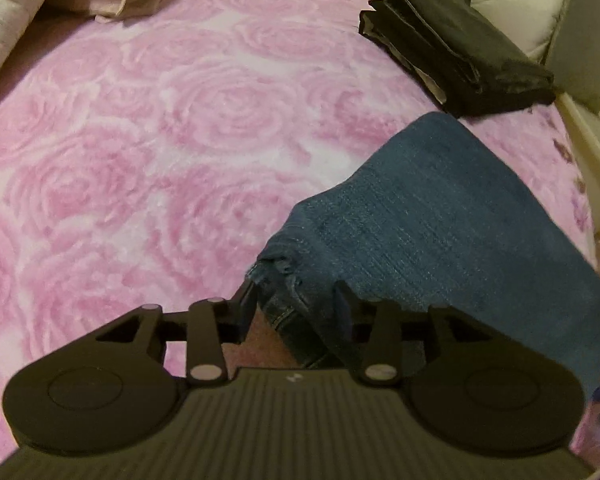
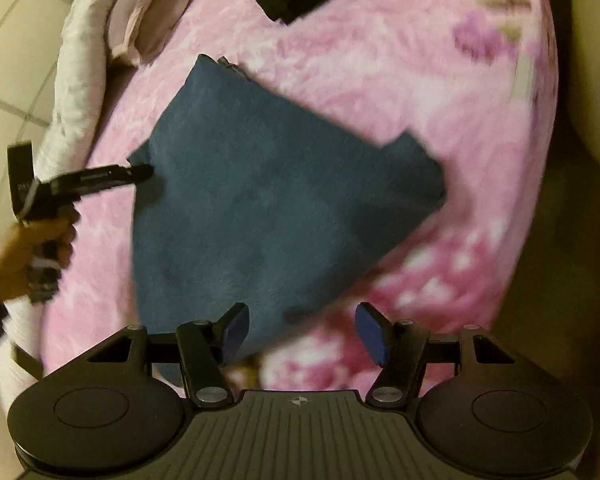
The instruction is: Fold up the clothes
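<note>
No legible text, labels or numbers.

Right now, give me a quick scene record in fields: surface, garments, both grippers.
surface: pink rose-pattern blanket
garment in work: folded blue jeans, lying flat on the blanket
finished item: folded black garment, at the far edge, apart from the jeans
left gripper: partly closed, jeans hem corner between its fingers; grip not clear
right gripper: open, nothing between its fingers, at the near edge of the jeans
</note>
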The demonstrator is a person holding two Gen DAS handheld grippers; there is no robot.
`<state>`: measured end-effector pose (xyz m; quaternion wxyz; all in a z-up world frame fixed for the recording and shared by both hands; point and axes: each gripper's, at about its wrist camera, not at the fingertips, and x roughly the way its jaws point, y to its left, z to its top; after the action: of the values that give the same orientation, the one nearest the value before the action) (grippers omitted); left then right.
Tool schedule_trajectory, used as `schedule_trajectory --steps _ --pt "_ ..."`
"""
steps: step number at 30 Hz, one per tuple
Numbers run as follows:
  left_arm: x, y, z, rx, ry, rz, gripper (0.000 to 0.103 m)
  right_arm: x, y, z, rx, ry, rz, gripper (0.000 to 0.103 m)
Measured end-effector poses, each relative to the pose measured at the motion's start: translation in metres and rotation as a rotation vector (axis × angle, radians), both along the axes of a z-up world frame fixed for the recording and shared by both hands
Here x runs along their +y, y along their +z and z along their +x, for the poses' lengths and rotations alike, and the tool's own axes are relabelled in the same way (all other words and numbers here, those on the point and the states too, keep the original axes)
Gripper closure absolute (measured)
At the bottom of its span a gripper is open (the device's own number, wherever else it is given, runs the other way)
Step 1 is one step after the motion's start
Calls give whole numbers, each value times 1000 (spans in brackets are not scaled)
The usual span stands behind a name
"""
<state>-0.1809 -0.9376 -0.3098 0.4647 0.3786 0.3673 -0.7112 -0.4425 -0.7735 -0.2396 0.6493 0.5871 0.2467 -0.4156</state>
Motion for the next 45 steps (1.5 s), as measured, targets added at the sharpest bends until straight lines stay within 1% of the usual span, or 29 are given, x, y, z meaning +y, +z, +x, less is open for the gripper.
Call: schedule_trajectory --steps 2,3,4,6,7,9,11,12,13,15,16,19,21,23,24,25,26,28,29,30,32,34,37,39,40,41,42,44,45 --pt "5 11 4 18 -20 -16 65 3 -14 0 -55 -76 12 37" --pt "6 17 4 9 -48 -39 65 4 -21 -1 -79 -116 16 36" --pt "8 24 4 -1 -75 -63 68 6 -27 -2 -98 -157 15 36" --pt "11 37 3 -20 -131 -110 64 9 -38 -7 -142 -247 -10 36" --pt "13 44 3 -30 -159 -134 60 9 -42 -9 -165 -287 -25 36" --pt "7 44 0 -61 -196 -138 59 4 -46 -15 -198 -343 -42 36" --pt "4 43 -2 -74 -199 -133 59 -10 -47 -24 -209 -371 3 69" --pt "5 43 -3 -77 -197 -132 59 -16 -48 -29 -215 -384 25 83" --pt "5 42 -3 -79 -196 -132 59 -25 -44 -33 -211 -372 35 90" --pt "12 46 -8 -75 -211 -139 59 -46 -28 -41 -176 -280 11 93" --pt "16 48 -10 -73 -219 -142 59 -59 -17 -51 -148 -244 -21 94" --pt "33 50 -25 -104 -291 -179 58 -106 8 -95 -76 -222 -87 94" --pt "44 49 -38 -130 -344 -203 58 -137 13 -109 -26 -168 -102 93" --pt "48 42 -49 -138 -373 -197 58 -157 10 -112 21 -128 -82 89" --pt "51 39 -54 -142 -387 -193 58 -160 7 -111 51 -115 -72 84" --pt "53 36 -60 -146 -401 -190 58 -157 9 -109 83 -112 -79 74" --pt "55 34 -66 -157 -419 -192 57 -148 13 -107 118 -120 -104 71" --pt "60 27 -80 -224 -477 -201 57 -124 24 -98 201 -134 -172 69" --pt "63 22 -86 -261 -504 -208 57 -108 28 -89 231 -119 -209 69" --pt "63 17 -88 -271 -510 -211 57 -94 31 -78 243 -101 -240 69" --pt "62 10 -91 -277 -506 -210 55 -68 31 -55 205 -48 -271 69" --pt "59 5 -93 -278 -495 -209 53 -44 25 -27 193 41 -294 69" --pt "59 5 -95 -299 -498 -223 53 -22 6 11 267 169 -321 69" --pt "62 12 -98 -313 -512 -219 54 -12 -10 20 321 218 -304 69" --pt "67 18 -102 -307 -531 -228 63 -10 -12 21 336 232 -301 69" --pt "73 25 -105 -300 -550 -237 66 -9 -7 21 342 239 -305 69" --pt "78 31 -109 -293 -570 -246 66 -8 -2 21 348 246 -310 69" --pt "88 27 -118 -274 -615 -224 64 -8 5 20 356 254 -316 69" --pt "93 25 -122 -264 -637 -213 64 -10 2 18 353 251 -301 69"
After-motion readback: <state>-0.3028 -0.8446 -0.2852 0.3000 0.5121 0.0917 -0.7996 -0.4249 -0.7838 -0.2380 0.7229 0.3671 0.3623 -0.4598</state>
